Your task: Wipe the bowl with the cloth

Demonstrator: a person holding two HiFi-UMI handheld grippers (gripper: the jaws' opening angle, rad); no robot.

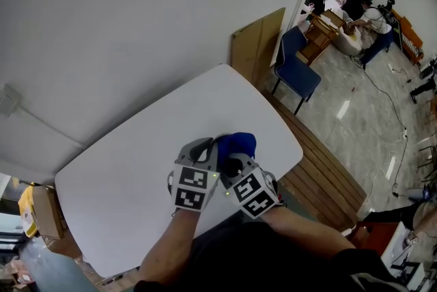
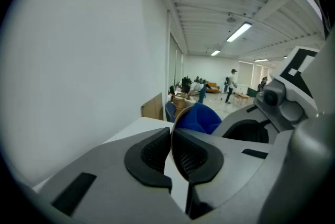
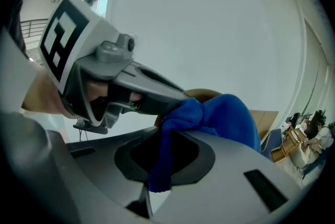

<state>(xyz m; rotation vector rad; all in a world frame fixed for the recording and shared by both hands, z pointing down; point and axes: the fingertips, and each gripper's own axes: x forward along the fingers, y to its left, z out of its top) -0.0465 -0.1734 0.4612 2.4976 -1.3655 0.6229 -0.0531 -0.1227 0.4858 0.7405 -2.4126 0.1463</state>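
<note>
Bright ceiling strip lights (image 2: pixel 239 32); soft shadows, dark fisheye edges.

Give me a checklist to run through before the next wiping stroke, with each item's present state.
1. Left gripper pinches the bowl by its rim: ok.
2. Right gripper is clamped on the cloth: ok.
3. Cloth is bunched up against the bowl: ok.
4. Bowl rests on the table: cannot tell, the grippers hide it.
5. Inside of the bowl can be checked for dirt: cannot tell, the cloth covers it.
</note>
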